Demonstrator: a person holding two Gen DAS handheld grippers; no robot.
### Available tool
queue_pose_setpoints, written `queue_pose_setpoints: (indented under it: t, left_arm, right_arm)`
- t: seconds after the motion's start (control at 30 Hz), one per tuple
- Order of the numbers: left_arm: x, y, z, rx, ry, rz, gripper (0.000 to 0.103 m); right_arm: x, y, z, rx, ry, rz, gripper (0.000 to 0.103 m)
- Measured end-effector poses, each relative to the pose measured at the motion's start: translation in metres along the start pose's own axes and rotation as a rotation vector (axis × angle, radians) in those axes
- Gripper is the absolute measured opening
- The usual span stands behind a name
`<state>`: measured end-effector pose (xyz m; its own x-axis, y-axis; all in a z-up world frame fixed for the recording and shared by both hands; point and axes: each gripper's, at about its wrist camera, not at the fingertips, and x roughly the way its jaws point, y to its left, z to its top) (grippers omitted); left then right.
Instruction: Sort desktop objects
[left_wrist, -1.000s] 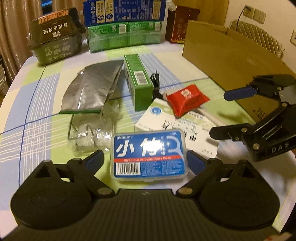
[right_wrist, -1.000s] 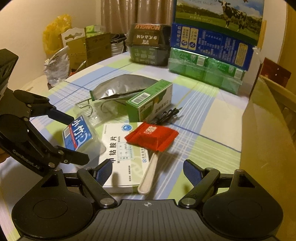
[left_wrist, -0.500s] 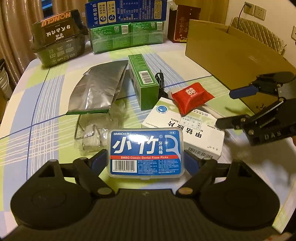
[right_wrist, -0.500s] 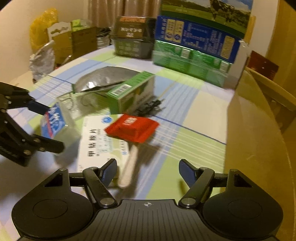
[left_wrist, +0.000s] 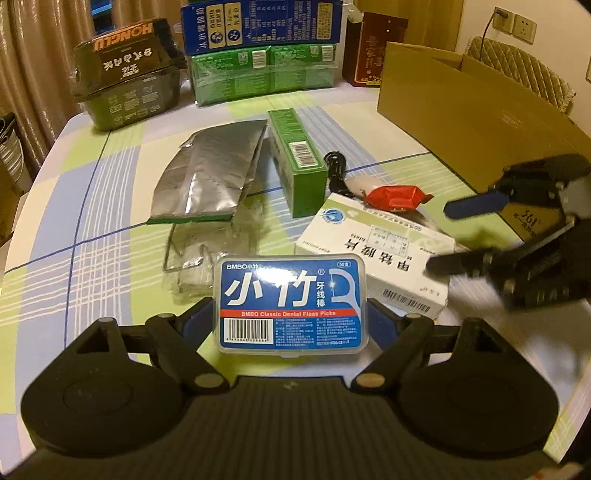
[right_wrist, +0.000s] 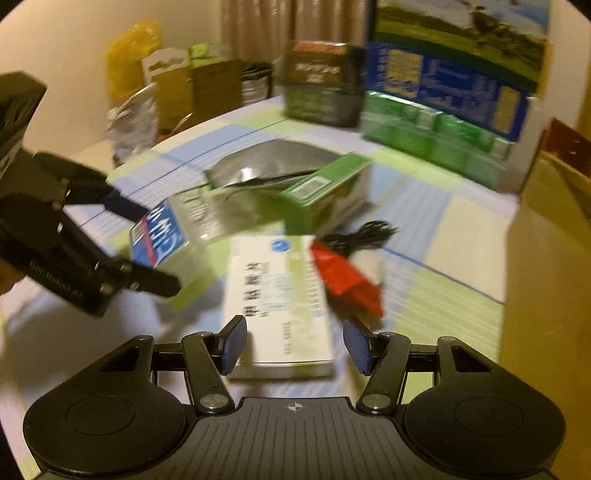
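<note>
The left gripper (left_wrist: 291, 321) pinches a blue-labelled clear plastic dental floss pick box (left_wrist: 290, 303) by its short ends, low in the centre of the left wrist frame, the box's long axis running across the frame between the fingers. The right gripper (right_wrist: 294, 345) is spread, and a white flat cardboard medicine box (right_wrist: 279, 301) lies straight ahead in the lower centre of its frame, long axis pointing away along the fingers, its near end between the fingertips; this gripper is plainly the nearer one. A red foil snack packet (right_wrist: 345, 278) rests against the white box's far right edge and would likely be disturbed by a lift. Beyond lie a black coiled cable (right_wrist: 364, 234), a green cardboard carton (left_wrist: 297, 162) and a silver foil pouch (left_wrist: 212, 175) on the checked surface (left_wrist: 92, 236). A brown cardboard box (left_wrist: 476, 114) stands at the right.
</note>
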<state>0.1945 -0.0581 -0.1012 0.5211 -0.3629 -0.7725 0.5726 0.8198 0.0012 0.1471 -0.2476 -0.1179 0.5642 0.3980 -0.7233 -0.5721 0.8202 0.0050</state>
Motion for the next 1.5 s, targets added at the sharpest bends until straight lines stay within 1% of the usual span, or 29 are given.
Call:
queue_pose_setpoints:
  t: [0.1,0.17,0.27,0.3,0.43,0.67,0.77,0.9,0.93,0.97,1.07,1.2,1.3,1.4,1.47,1.5]
  left_arm:
    - [-0.001,0.005,-0.003,-0.010,0.011,0.010,0.083]
    - [-0.002,0.008,-0.004,-0.014,0.016,0.011,0.083]
    - [-0.001,0.009,-0.007,-0.012,0.026,0.010,0.083]
    - [0.000,0.008,-0.007,-0.009,0.030,0.009,0.083]
    - [0.001,0.008,-0.007,-0.007,0.034,0.010,0.083]
    - [0.001,0.009,-0.009,-0.005,0.046,0.020,0.083]
    - [0.001,0.013,-0.009,-0.013,0.046,0.026,0.083]
    - [0.001,0.013,-0.009,-0.015,0.048,0.027,0.083]
    - [0.001,0.013,-0.010,-0.011,0.051,0.028,0.083]
    - [0.001,0.013,-0.010,-0.009,0.052,0.028,0.083]
    - [0.001,0.012,-0.010,-0.007,0.054,0.024,0.083]
    - [-0.001,0.006,-0.009,0.015,0.057,0.007,0.083]
    - [-0.002,-0.001,-0.011,0.044,0.060,-0.018,0.083]
    - [-0.002,-0.006,-0.014,0.059,0.061,-0.025,0.083]
    - [-0.001,-0.006,-0.015,0.061,0.062,-0.025,0.083]
    - [-0.001,-0.006,-0.015,0.061,0.059,-0.021,0.083]
  right_arm:
    - [0.005,0.006,0.003,-0.024,-0.006,-0.012,0.062]
    - [0.009,0.006,0.005,-0.022,-0.006,-0.016,0.067]
    - [0.017,0.007,0.008,-0.010,0.004,-0.008,0.075]
    - [0.018,0.007,0.009,-0.007,0.004,-0.001,0.075]
    - [0.024,0.007,0.013,0.011,0.005,0.017,0.076]
    - [0.029,0.005,0.018,0.094,0.016,0.076,0.076]
    - [0.033,0.011,0.017,0.060,0.029,0.045,0.077]
    - [0.041,0.014,0.013,0.047,0.042,0.033,0.078]
    - [0.042,0.013,0.013,0.047,0.045,0.025,0.077]
    - [0.042,0.012,0.012,0.060,0.051,0.023,0.074]
    - [0.035,0.007,0.010,0.102,0.073,0.023,0.068]
    - [0.013,0.011,0.000,0.093,0.114,0.008,0.068]
    - [-0.003,0.015,-0.011,0.074,0.126,-0.002,0.068]
    - [-0.010,0.019,-0.020,0.065,0.108,-0.007,0.070]
    - [-0.008,0.022,-0.018,0.045,0.086,-0.012,0.078]
    - [-0.008,0.023,-0.017,0.035,0.072,-0.018,0.079]
